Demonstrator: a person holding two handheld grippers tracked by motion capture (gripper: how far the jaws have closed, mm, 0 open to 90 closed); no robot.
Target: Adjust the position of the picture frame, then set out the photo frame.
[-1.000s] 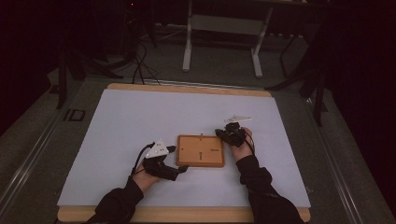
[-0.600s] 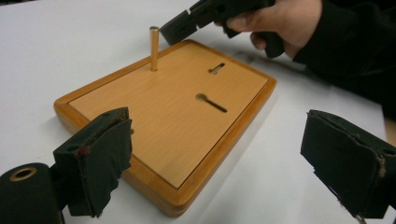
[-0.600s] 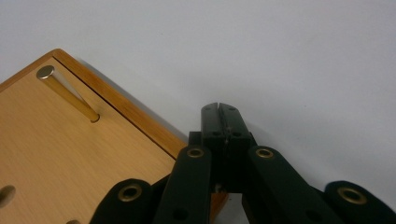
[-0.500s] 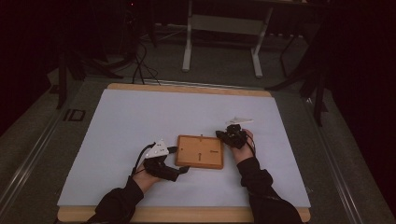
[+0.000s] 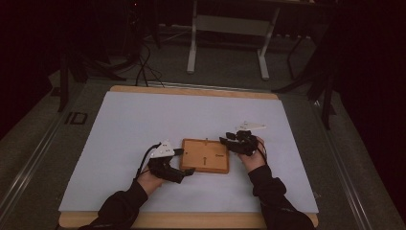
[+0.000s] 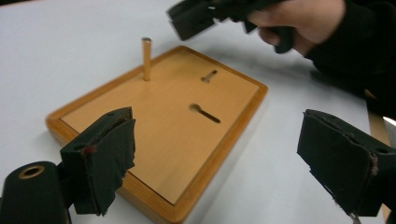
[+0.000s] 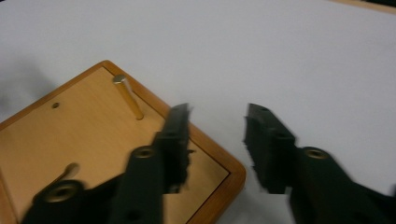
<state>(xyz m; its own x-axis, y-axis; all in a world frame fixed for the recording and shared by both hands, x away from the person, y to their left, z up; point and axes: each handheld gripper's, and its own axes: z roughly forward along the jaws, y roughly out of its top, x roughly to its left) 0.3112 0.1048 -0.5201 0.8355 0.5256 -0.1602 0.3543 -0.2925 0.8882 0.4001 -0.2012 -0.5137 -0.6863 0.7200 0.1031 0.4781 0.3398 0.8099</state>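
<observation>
A flat wooden board (image 5: 205, 155) with a raised rim lies on the white sheet between my two grippers. A thin wooden peg (image 6: 146, 58) stands upright in a hole near the board's far edge, also shown as the peg (image 7: 128, 98) just beyond my right jaws. Two slots (image 6: 205, 113) are cut in the board's face. My left gripper (image 5: 184, 162) stands wide open at the board's left edge, its pads (image 6: 107, 158) clear of the wood. My right gripper (image 5: 229, 141) hovers at the board's far right corner; its jaws have just been opening, with nothing between them (image 7: 217, 135).
The white sheet (image 5: 143, 124) covers a wooden table, with bare room to the left, right and beyond the board. Behind the table stand a metal frame (image 5: 225, 28) and cables (image 5: 143, 62) on a dark floor. The right hand (image 6: 299, 23) shows past the board.
My right gripper's jaws have opened and it has drawn back a little to the right from the board's far edge. My left gripper has kept still.
</observation>
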